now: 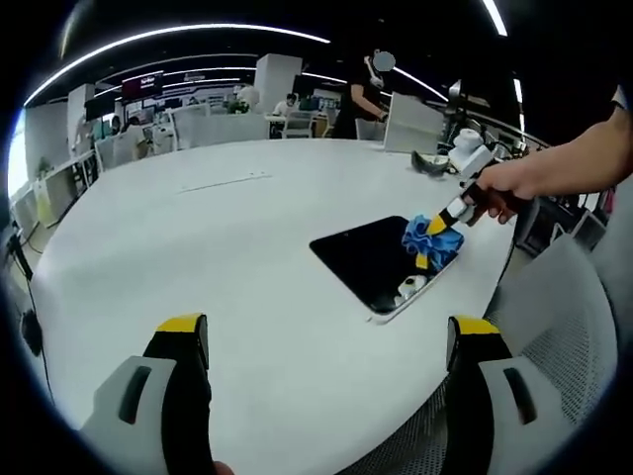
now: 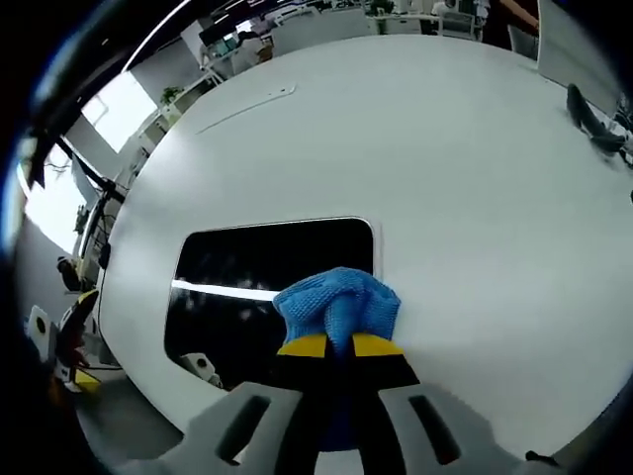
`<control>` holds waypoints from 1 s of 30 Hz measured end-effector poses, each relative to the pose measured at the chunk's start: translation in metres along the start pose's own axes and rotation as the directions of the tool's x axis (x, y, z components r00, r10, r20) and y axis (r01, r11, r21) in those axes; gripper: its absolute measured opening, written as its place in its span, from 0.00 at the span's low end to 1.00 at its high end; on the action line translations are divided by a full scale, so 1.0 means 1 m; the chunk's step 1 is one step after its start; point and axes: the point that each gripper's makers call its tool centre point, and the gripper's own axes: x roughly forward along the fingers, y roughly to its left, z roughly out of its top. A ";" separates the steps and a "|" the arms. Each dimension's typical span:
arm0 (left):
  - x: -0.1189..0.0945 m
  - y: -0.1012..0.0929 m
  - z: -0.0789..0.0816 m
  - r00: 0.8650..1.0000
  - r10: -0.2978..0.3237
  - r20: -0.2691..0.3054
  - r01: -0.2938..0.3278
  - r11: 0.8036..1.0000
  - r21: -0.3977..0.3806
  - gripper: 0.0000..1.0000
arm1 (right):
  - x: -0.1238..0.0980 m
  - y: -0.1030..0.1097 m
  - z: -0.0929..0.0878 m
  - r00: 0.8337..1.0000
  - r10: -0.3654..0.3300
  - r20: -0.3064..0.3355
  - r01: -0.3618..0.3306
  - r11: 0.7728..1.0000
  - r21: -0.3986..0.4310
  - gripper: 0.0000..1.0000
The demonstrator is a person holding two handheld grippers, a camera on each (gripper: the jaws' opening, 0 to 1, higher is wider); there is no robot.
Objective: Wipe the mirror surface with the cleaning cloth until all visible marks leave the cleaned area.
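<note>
- In the left gripper view, your left gripper (image 1: 326, 341) rises from the bottom of the frame with its two yellow-tipped jaws spread wide, nothing between them, above the white table (image 1: 198, 257).
- Right of centre in that view lies the mirror (image 1: 381, 262), a dark, rounded rectangle flat on the table near its right edge.
- On the mirror's right side sits the blue cleaning cloth (image 1: 430, 237), bunched up and pressed to the glass.
- Your right gripper (image 1: 447, 220) comes in from the upper right with your hand (image 1: 504, 188) behind it, its yellow tips clamped on the cloth.
- In the right gripper view, the mirror (image 2: 257, 287) fills the left centre of the frame, with a bright ceiling light reflected as a streak across it.
- Just right of that, the cleaning cloth (image 2: 336, 302) bulges out of your right gripper (image 2: 339, 344), whose jaws are closed tight on it at the lower centre; the cloth rests over the mirror's lower right part.
</note>
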 end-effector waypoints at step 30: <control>0.000 0.001 0.001 1.000 0.008 0.010 -0.008 1.000 -0.008 0.99 | -0.015 -0.004 -0.033 1.000 -0.025 0.012 0.024 0.996 0.083 0.01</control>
